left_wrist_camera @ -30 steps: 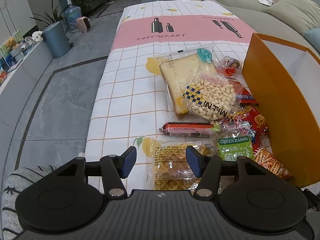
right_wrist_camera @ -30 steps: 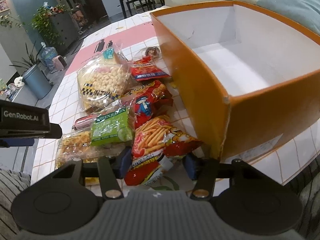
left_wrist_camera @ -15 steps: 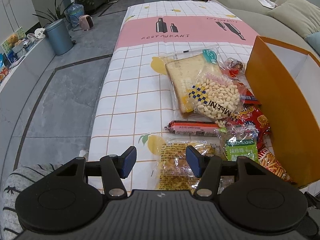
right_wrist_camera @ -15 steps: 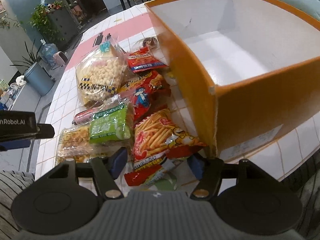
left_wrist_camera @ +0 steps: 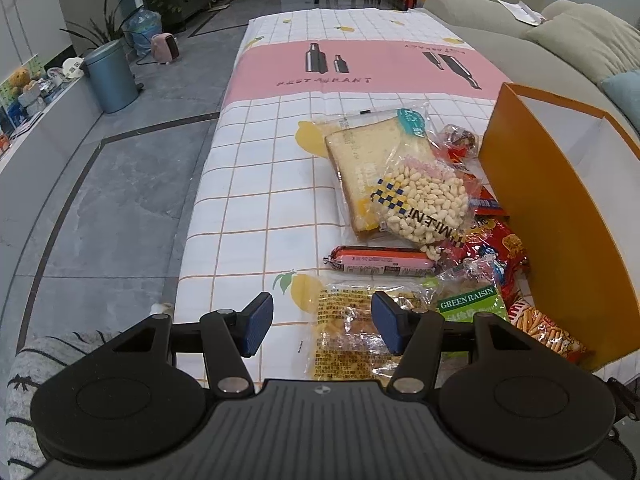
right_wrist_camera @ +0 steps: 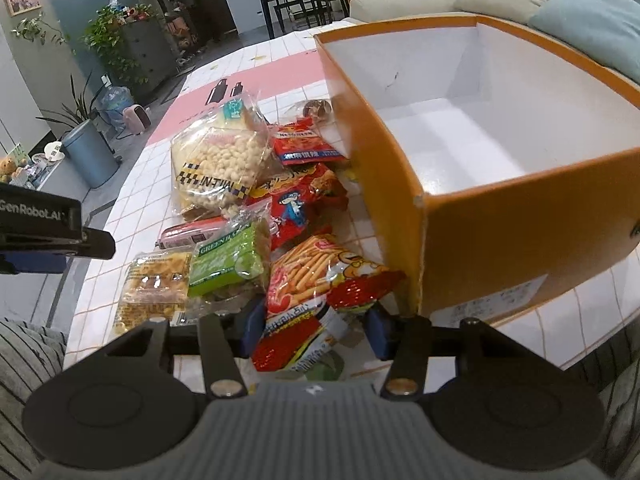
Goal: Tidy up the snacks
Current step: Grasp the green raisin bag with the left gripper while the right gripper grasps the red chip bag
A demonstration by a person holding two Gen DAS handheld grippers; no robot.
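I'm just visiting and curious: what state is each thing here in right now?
Box: open, empty.
Fries bag: sealed, between the closing right gripper's jaws.
Left gripper: open, empty.
Raisin bag: sealed, on the pile.
Sausage: wrapped, lying flat.
Bread: bagged, under the puffs.

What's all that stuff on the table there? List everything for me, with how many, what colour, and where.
Open cardboard box: one, orange outside, white inside, table's right side, empty.
Snack packets: several, beside the box, including clear puffed-grain bag, sliced bread packet, pink sausage stick, green raisin bag, yellow biscuit packet, red fries bag.
Checked tablecloth: one, white and pink.
Left hand-held gripper: black, open, above the table.
Right hand-held gripper: black, closing around the fries bag.
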